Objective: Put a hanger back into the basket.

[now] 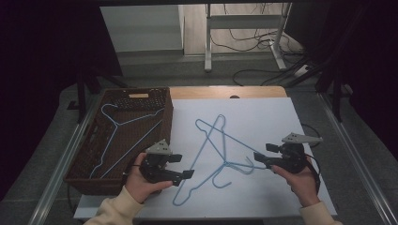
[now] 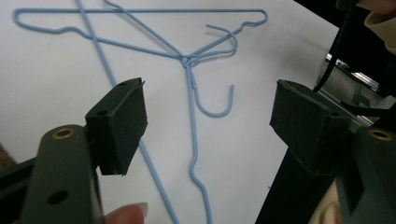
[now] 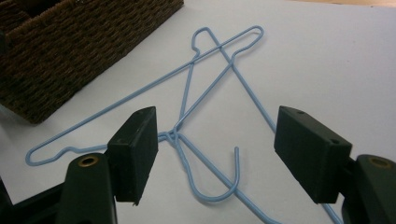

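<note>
Blue wire hangers lie crossed on the white sheet, both grippers' fingers wide and empty.

A white sheet covers the table, whose wooden edge shows as a tan strip along the far side, centre of the frame. Grey carpeted floor runs beyond it in the upper middle, lit brighter than the rest. At top centre stands a pale metal stand on two legs, with black cables looped across the floor under and to the right of it. A white panel leans at upper left of centre. Both upper corners fall into deep shadow. Silver metal rails slant down the lower left and right edges.
</note>
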`<state>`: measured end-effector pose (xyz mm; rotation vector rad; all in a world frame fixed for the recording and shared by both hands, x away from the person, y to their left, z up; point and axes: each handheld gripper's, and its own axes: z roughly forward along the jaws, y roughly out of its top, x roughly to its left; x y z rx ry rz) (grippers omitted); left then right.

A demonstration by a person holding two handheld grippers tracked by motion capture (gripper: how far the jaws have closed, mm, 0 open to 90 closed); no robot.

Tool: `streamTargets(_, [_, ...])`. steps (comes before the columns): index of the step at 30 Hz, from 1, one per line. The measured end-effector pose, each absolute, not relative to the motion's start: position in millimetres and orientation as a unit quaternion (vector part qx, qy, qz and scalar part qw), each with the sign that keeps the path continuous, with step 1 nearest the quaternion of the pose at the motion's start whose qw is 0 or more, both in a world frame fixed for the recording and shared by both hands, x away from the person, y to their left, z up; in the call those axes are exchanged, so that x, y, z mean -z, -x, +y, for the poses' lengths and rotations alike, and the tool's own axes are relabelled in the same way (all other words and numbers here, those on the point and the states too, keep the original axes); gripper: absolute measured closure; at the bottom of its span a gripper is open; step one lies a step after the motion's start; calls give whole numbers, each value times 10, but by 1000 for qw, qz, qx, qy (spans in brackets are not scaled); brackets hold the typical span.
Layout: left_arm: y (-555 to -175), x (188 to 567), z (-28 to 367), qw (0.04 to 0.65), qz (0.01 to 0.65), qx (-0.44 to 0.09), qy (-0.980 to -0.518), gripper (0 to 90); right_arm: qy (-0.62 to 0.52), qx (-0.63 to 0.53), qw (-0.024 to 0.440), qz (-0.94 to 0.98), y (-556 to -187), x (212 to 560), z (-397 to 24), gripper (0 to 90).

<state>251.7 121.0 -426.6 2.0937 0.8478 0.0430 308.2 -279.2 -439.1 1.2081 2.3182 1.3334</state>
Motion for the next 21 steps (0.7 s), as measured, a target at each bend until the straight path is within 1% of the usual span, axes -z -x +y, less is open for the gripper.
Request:
streamTargets(11, [-2550, 4347, 1043, 410, 340, -10, -846, 268, -409, -453, 104, 786, -3099, 4391, -2797, 305])
streamTargets(21, [-2618, 4447, 838, 400, 324, 14, -857, 282, -413, -455, 106, 782, -3086, 4389, -2830, 305])
